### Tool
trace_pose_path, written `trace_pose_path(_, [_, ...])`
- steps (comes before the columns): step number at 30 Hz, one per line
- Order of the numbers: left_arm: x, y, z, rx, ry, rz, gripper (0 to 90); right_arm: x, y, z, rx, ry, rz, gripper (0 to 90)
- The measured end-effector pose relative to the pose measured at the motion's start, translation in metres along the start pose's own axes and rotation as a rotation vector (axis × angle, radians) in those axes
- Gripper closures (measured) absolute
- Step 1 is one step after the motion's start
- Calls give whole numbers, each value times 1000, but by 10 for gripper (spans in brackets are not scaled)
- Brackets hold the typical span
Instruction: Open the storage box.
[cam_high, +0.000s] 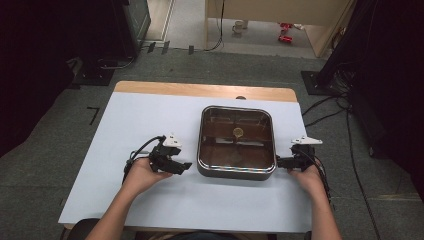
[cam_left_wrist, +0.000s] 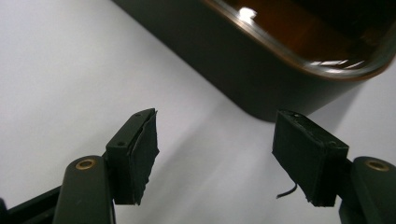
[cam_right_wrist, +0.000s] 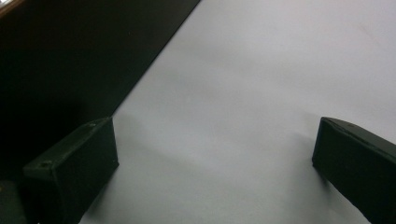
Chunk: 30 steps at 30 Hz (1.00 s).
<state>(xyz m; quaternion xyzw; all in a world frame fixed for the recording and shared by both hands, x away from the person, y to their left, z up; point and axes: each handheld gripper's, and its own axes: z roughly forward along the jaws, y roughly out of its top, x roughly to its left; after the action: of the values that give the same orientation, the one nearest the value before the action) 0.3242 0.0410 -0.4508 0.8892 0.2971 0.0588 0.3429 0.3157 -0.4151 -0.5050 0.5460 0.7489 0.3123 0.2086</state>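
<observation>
My left gripper (cam_high: 186, 165) just beside the pan (cam_high: 236, 142), jaws apart and empty, my right gripper (cam_high: 280, 161) at its other side, jaws wide, holding nothing, white desk (cam_high: 125, 150) beneath.

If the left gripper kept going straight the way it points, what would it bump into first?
Most likely the dark side wall of the square black pan with a glass lid. The left gripper points at its near left corner; its fingers are open with nothing between.
</observation>
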Motion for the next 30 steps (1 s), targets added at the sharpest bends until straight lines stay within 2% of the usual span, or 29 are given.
trace_pose_path(1, [-1, 4, -4, -7, -1, 13, 304, 0, 0, 0, 0, 0, 1, 0])
trace_pose_path(8, [1, 15, -12, -38, -12, 24, 297, 0, 0, 0, 0, 0, -1, 0])
trace_pose_path(13, [1, 30, -16, -71, -41, 35, 305, 0, 0, 0, 0, 0, -1, 0])
trace_pose_path(17, [1, 36, -15, -62, -44, 39, 315, 0, 0, 0, -1, 1, 0, 0])
trace_pose_path(19, [0, 41, -14, -69, -65, 36, 317, 0, 0, 0, -1, 1, 1, 0])
trace_pose_path(30, [-6, 65, -1, -56, -85, 73, 320, 0, 0, 0, -1, 1, 0, 0])
